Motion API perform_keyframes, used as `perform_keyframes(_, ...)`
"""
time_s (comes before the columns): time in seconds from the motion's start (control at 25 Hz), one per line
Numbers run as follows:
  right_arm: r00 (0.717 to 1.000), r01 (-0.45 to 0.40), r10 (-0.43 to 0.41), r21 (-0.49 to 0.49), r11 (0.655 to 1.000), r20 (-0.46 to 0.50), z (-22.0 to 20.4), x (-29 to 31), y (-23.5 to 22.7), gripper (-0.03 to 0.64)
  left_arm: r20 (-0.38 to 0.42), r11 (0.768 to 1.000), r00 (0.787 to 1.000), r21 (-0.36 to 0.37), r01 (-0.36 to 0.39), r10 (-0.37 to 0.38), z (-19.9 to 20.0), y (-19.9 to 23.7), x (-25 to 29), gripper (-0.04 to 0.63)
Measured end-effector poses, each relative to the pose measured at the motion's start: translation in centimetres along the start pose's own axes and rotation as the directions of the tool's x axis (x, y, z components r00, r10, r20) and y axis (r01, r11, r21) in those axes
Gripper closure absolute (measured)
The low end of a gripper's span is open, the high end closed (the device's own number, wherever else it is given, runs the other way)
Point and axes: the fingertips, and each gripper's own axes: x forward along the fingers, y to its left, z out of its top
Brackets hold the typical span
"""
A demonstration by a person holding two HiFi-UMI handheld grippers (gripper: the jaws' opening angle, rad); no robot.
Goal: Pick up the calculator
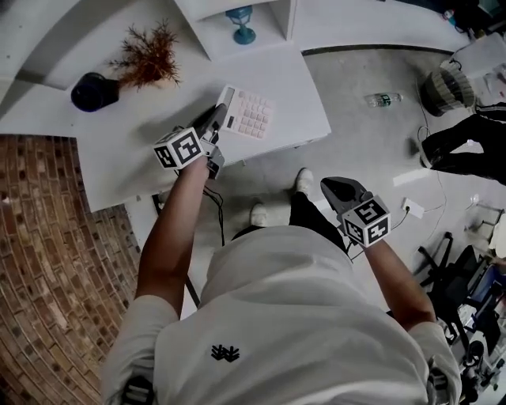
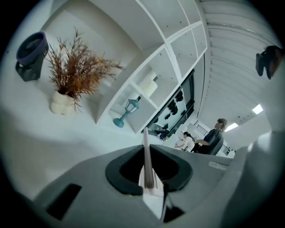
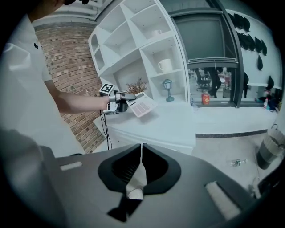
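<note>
Two grippers: left gripper (image 1: 220,115) over the white table (image 1: 118,150), right gripper (image 1: 336,190) over grey floor, well apart.
Far left: brick surface (image 1: 47,237) runs along the table's left edge.
Table left: dark round fan (image 1: 93,91) and brown dried sprig in a white vase (image 1: 150,55) sit at the back, with a wide bare patch in front.
Left gripper state: jaws nearly together, clamped on the left edge of the flat white calculator with pale pink keys (image 1: 249,113).
Calculator: tilted, lifted clear of the tabletop with its shadow beneath, near the table's front-right corner.
Back: white cubby shelf (image 1: 277,20) holding a teal lantern ornament (image 1: 241,24), just behind the calculator.
Right gripper state: jaws closed together, nothing between them.
Floor right: clear plastic bottle (image 1: 383,100) lying alone, open room around it.
Hidden: the left gripper view shows the calculator only as a thin edge (image 2: 145,151). The gripped edge is covered by the jaws. A bystander's dark legs (image 1: 466,142) are cut off at the right edge. The lower-right clutter is too dark to identify.
</note>
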Motion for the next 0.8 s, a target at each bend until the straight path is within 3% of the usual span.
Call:
perform_keyframes(0.44,0.999,-0.037,0.037,-0.028,0.999,-0.005,-0.4,2.3,6.9,0.603,0.103,0.999,0.994,0.009,-0.032,0.031,3.3,0.3,-12.7,0.549)
perform_keyframes(0.8,0.999,-0.041,0.041,-0.033,0.999,0.001,-0.7,3.6,10.4,0.603,0.154,0.999,0.987,0.017,-0.041,0.038,4.3,0.1,-19.5,0.549)
